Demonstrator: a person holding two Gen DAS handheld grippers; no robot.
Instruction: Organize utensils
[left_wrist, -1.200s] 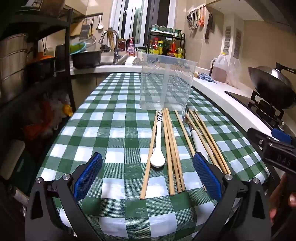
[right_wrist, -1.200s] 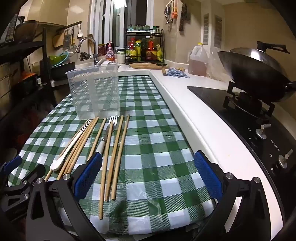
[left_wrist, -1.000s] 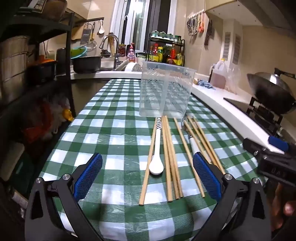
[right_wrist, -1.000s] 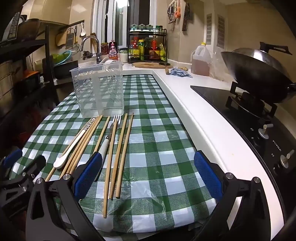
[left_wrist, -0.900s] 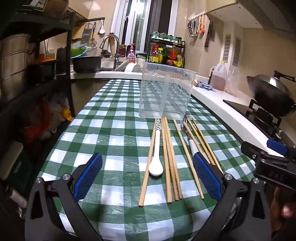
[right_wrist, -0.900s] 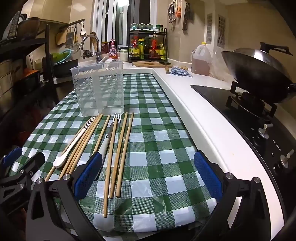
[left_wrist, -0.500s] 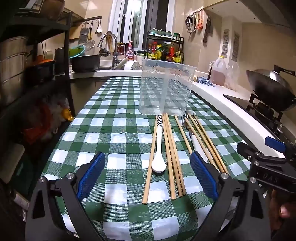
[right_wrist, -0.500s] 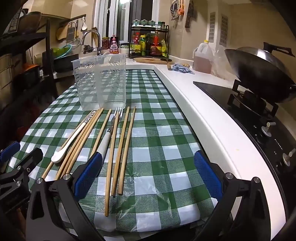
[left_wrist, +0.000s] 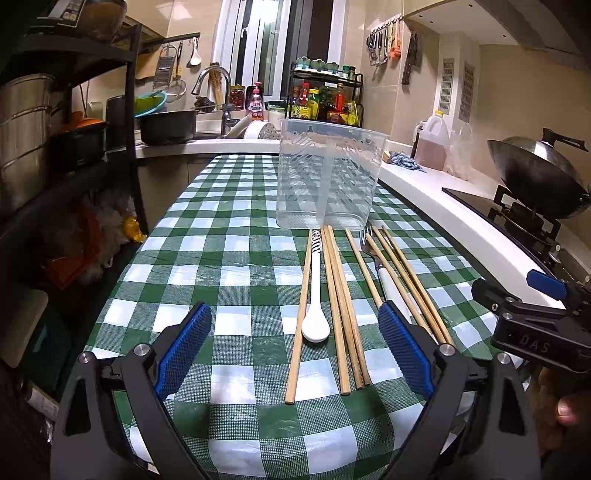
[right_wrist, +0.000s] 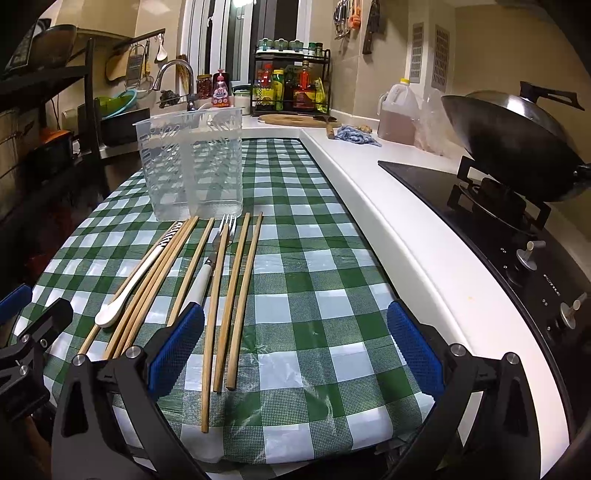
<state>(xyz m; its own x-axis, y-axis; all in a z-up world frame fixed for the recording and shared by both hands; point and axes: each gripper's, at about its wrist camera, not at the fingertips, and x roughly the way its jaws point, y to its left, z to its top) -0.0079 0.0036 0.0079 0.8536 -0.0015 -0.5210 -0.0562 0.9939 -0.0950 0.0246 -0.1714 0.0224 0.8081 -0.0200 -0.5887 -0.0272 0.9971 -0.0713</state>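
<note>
Several wooden chopsticks (left_wrist: 341, 306), a white spoon (left_wrist: 314, 310) and a white-handled fork (left_wrist: 384, 271) lie side by side on the green checked tablecloth (left_wrist: 229, 266). A clear plastic utensil holder (left_wrist: 327, 179) stands upright just beyond them. My left gripper (left_wrist: 293, 347) is open and empty above the near ends of the spoon and chopsticks. My right gripper (right_wrist: 295, 343) is open and empty, with the rightmost chopsticks (right_wrist: 236, 291) by its left finger. The spoon (right_wrist: 136, 277), fork (right_wrist: 212, 258) and holder (right_wrist: 192, 162) also show in the right wrist view.
A white counter edge (right_wrist: 402, 251) runs along the right of the cloth, with a black stove (right_wrist: 498, 221) and a wok (right_wrist: 509, 140) beyond. A dark shelf rack (left_wrist: 55, 147) stands at the left. A sink, pot and spice rack (left_wrist: 325, 99) are at the back.
Both grippers have shifted a little forward and downward over the near ends of the utensils. Both stay open. The utensils and holder have not moved.
</note>
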